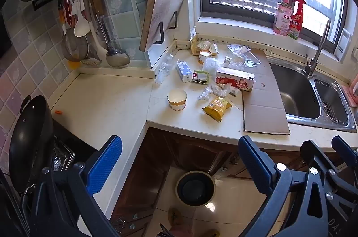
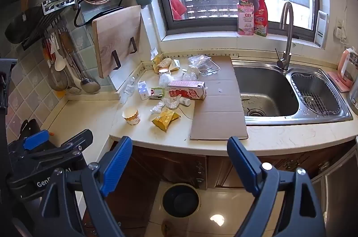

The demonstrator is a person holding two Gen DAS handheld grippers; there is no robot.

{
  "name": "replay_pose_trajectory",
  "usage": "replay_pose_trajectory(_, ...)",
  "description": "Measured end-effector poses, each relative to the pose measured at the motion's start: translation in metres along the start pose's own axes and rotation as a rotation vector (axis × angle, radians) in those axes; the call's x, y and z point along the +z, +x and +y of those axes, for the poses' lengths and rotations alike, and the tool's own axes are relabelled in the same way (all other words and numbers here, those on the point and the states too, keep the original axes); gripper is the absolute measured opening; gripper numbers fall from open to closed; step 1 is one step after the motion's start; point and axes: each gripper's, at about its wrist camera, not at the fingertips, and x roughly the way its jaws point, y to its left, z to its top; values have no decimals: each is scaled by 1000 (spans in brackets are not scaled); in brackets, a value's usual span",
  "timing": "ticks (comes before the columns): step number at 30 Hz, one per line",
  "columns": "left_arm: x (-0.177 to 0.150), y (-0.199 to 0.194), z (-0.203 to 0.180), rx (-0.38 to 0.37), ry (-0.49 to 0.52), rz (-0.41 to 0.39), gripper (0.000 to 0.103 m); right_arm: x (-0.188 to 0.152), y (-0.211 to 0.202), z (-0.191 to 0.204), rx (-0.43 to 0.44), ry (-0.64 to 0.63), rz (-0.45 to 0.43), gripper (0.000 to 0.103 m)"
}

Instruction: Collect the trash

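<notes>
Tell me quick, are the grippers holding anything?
Left gripper: open, holding nothing.
Right gripper: open, holding nothing.

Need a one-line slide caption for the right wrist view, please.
Right gripper open and empty before a counter littered with trash: yellow snack bag, paper cup, red carton; bin on the floor below.

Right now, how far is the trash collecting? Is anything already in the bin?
Nothing looks done: the bin on the floor appears empty. Nothing is in hand: left gripper and right gripper are open and empty. Left: paper cup, yellow wrapper, red carton and the other litter on the counter.
</notes>
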Motion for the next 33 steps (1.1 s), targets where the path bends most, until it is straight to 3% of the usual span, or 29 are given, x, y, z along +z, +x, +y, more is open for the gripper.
replay_pose_trajectory(10,-9,5,13,-4,-7,-7,102,-2,7,6,0,-7,-7,88)
replay_pose_trajectory(33,-4,3,-2,-1,0,-21,99,-3,8,-7,-19,-5,0,88)
